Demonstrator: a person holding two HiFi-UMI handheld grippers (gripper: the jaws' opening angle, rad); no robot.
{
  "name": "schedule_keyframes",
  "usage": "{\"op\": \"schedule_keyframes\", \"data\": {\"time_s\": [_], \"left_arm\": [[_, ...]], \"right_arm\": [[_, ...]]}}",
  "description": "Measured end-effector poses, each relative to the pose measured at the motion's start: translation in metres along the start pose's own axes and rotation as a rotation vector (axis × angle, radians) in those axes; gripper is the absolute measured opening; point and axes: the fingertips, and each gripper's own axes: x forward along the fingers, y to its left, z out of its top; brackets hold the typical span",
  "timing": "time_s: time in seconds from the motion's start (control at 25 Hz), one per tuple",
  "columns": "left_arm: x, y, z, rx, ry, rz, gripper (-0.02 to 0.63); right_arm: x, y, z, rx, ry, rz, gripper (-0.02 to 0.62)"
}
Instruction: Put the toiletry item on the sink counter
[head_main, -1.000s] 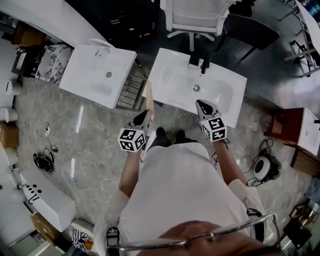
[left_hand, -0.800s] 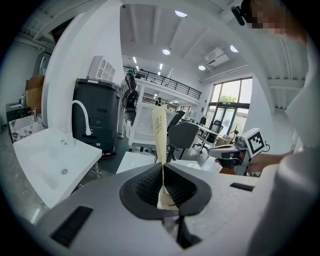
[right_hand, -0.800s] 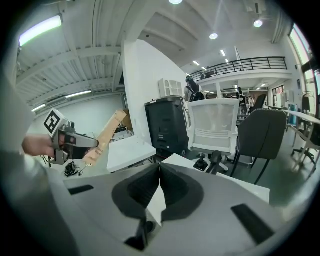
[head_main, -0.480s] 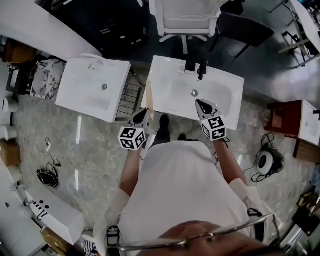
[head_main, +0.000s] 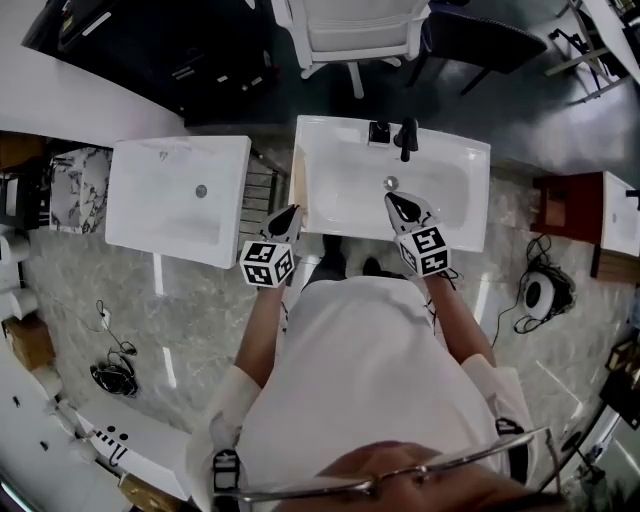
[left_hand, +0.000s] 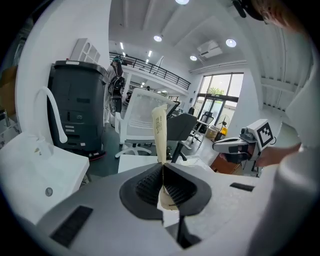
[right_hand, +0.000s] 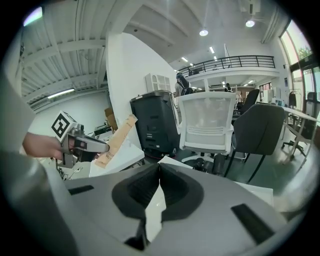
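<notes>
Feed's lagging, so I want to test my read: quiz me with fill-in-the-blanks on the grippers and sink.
Of the left gripper and right gripper, only the ____ one holds the slim tan package.
The right gripper's jaws meet with ____ between them.
The faucet on the sink ahead is ____ in colour.
Missing words: left; nothing; black.

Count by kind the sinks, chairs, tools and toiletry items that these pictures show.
Sinks: 2
Chairs: 2
Tools: 2
Toiletry item: 1
Total: 7
</notes>
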Motion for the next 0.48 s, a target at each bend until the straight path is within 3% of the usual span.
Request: {"op": "schedule_keyframes", "data": {"time_s": [0.48], "left_arm": [[0.071, 0.062, -0.011, 0.060, 0.125, -0.062, 0.008]], "right_arm": [[0.050, -0.007, -0.007, 0.085, 0.039, -0.102, 0.006]]}}
